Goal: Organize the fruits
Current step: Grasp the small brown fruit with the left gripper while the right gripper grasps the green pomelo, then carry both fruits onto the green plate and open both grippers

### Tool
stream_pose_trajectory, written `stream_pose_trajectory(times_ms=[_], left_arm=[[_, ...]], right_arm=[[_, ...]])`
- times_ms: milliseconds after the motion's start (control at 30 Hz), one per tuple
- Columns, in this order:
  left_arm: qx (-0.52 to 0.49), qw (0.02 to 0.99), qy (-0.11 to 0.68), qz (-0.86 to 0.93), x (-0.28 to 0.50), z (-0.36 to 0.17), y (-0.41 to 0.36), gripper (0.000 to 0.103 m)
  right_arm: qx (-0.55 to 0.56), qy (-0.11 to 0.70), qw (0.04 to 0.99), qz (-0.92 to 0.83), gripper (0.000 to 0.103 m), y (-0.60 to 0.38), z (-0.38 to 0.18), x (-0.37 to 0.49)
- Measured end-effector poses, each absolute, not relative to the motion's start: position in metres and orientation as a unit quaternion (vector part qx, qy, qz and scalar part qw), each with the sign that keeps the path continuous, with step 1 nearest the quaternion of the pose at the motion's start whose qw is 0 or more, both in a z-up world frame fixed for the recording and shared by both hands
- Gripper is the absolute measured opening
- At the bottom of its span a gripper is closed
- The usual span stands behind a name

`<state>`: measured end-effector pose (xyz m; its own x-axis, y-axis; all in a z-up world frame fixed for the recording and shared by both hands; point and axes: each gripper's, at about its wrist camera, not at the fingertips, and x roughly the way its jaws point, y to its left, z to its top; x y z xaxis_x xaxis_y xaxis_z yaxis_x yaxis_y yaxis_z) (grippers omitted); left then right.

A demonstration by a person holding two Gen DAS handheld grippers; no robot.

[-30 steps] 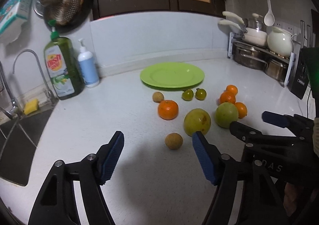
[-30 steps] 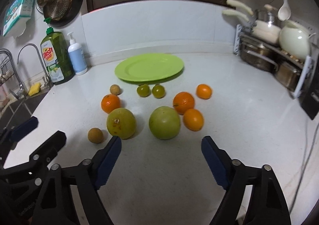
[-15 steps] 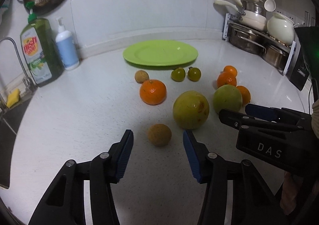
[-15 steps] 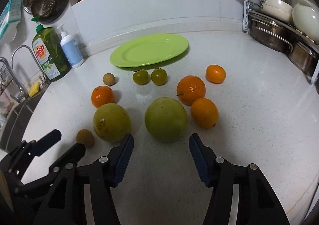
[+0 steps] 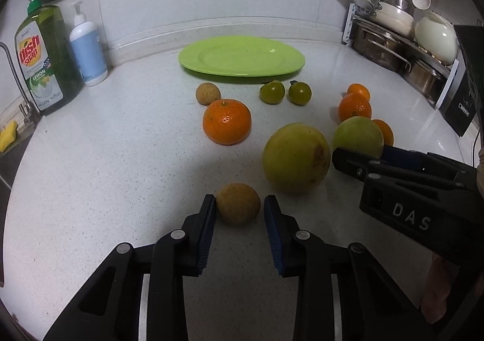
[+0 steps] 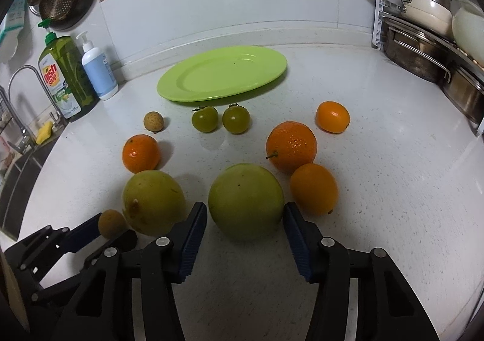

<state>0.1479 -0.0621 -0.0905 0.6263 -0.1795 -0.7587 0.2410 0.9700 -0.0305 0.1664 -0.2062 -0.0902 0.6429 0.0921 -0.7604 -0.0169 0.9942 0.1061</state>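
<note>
My left gripper [image 5: 239, 205] has its jaws on both sides of a small brown round fruit [image 5: 237, 203] on the white counter, pads at or almost at its skin. My right gripper [image 6: 245, 214] straddles a large green round fruit [image 6: 245, 200], pads close to its sides. A yellow-green round fruit [image 5: 295, 156] lies between the two. Behind them are an orange [image 5: 227, 120], a second small brown fruit [image 5: 207, 93], two green tomatoes [image 5: 272, 91], and several oranges [image 6: 291, 146]. An empty green plate [image 5: 208, 60] lies at the back.
A dish soap bottle [image 5: 45, 60] and a white pump bottle [image 5: 87, 47] stand back left by the sink [image 6: 18, 171]. A rack of pots [image 5: 393, 41] and a black appliance [image 5: 466, 90] fill the back right corner.
Both grippers moved forward and down onto their fruits. Both jaw pairs narrowed: the left around the small brown fruit, the right around the large green fruit.
</note>
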Motion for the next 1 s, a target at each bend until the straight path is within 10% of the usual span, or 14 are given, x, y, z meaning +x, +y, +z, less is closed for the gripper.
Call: stream_pose_trajectory(times_ms=[1000], left_arm=[[0.036,0.918,0.365,-0.147,0.143,0.004,-0.049,0.029]], right_arm=[[0.016,0.373,0.927,0.042,0.05,-0.192,-0.011,0.141]])
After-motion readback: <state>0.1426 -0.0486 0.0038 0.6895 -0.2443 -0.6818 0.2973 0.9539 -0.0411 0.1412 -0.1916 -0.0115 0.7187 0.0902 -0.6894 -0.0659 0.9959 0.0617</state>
